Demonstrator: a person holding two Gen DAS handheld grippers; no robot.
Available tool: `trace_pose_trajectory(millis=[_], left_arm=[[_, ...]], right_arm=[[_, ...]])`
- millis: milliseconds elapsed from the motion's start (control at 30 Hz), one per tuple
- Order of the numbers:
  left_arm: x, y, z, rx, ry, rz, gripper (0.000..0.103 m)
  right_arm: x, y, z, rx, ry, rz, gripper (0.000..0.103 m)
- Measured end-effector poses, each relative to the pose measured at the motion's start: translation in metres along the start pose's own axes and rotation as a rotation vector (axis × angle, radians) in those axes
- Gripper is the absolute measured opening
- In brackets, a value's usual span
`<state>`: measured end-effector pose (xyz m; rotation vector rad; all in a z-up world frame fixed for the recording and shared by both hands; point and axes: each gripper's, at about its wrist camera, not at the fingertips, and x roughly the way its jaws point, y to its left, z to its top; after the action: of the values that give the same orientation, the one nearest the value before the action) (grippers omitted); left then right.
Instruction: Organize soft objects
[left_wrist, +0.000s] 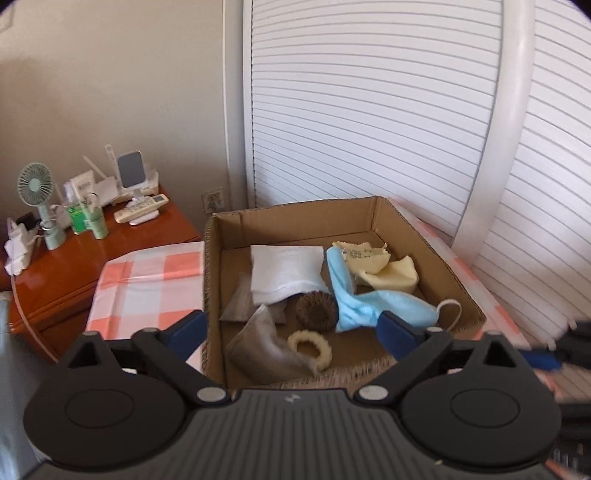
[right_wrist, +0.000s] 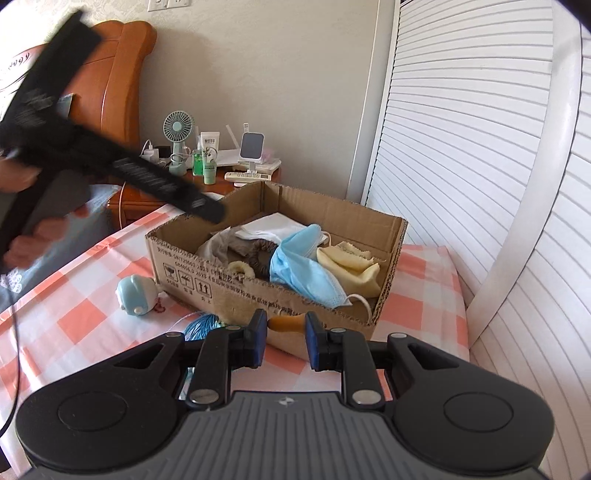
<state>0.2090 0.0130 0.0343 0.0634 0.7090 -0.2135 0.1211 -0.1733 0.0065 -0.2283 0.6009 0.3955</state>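
Note:
An open cardboard box (left_wrist: 458, 280) stands on a pink-checked cloth. Inside lie a white cloth (left_wrist: 286, 271), a blue face mask (left_wrist: 369, 304), a yellow cloth (left_wrist: 391, 273), a brown scrunchie (left_wrist: 316, 312), a cream scrunchie (left_wrist: 310, 349) and grey fabric (left_wrist: 258, 350). My left gripper (left_wrist: 291, 326) hovers over the box's near wall, jaws wide open, nothing between them. In the right wrist view the box (right_wrist: 207, 280) sits ahead, the mask (right_wrist: 306, 269) draped inside. My right gripper (right_wrist: 286, 334) is before the box's near wall, shut on a small orange-brown piece (right_wrist: 286, 324).
A light-blue round toy (right_wrist: 135, 295) and a blue string bundle (right_wrist: 201, 326) lie on the checked cloth (right_wrist: 74, 314) left of the box. A wooden nightstand (left_wrist: 110, 247) carries a fan (left_wrist: 35, 184) and bottles. White slatted doors (left_wrist: 369, 110) stand behind. A hand (right_wrist: 22, 247) holds a blurred black tool.

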Motion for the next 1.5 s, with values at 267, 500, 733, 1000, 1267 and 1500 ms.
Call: trace_pose_trajectory(millis=[267, 500, 733, 1000, 1267, 1500], left_arm=[[-0.067, -0.011, -0.037, 0.061, -0.049, 0.143, 0.102], [-0.08, -0.002, -0.071, -0.014, -0.036, 0.143, 0.102], [-0.072, 0.002, -0.092, -0.027, 0.039, 0.175, 0.102], [-0.068, 0.007, -0.1, -0.041, 0.064, 0.194, 0.102], [-0.072, 0.005, -0.101, -0.044, 0.082, 0.19, 0.102], [-0.091, 0.002, -0.099, -0.044, 0.068, 0.212, 0.102]], right_arm=[[0.021, -0.022, 0.039, 0.049, -0.003, 0.013, 0.026], [0.068, -0.043, 0.083, 0.089, 0.021, -0.002, 0.026], [0.125, -0.058, 0.117, 0.102, 0.063, -0.039, 0.027], [0.147, -0.062, 0.124, 0.103, 0.069, -0.125, 0.096], [0.104, -0.051, 0.117, 0.113, 0.059, -0.09, 0.102], [0.063, -0.03, 0.099, 0.096, 0.053, -0.047, 0.103]])
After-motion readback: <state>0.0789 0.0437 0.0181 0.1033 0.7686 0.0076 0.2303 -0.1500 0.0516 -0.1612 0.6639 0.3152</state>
